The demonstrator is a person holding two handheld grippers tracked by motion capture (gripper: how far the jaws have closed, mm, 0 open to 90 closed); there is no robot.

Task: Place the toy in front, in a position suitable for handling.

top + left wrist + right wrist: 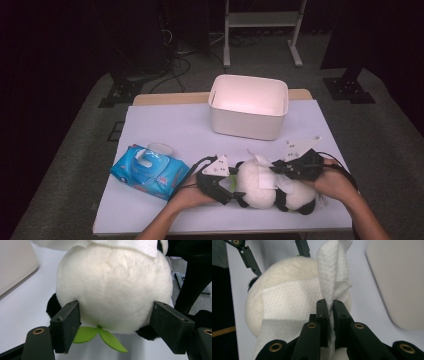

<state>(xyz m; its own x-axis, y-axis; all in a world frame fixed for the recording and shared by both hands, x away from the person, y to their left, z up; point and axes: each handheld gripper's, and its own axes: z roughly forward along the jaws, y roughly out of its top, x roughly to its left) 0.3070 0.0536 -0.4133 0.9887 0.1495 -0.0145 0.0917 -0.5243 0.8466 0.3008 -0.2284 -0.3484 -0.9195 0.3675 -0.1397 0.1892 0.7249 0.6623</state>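
Note:
A white and black plush panda (257, 187) lies near the table's front edge. My left gripper (227, 192) holds its round white head (112, 287) from the left, a pad pressed into the fur on each side (116, 315). A green felt leaf (105, 336) sticks out under the head. A white wipe (287, 302) is draped over the plush (279, 272). My right gripper (331, 305) is shut on a bunched fold of that wipe, whose end stands up past the jaws. In the high view the right gripper (280, 172) rests on top of the plush with the wipe (267, 180) beneath it.
A white plastic bin (248, 125) stands at the back middle of the table, close behind the plush. At front left lies a blue pack of wet wipes (150, 172) with its lid flipped open. The table's front edge runs just below the hands.

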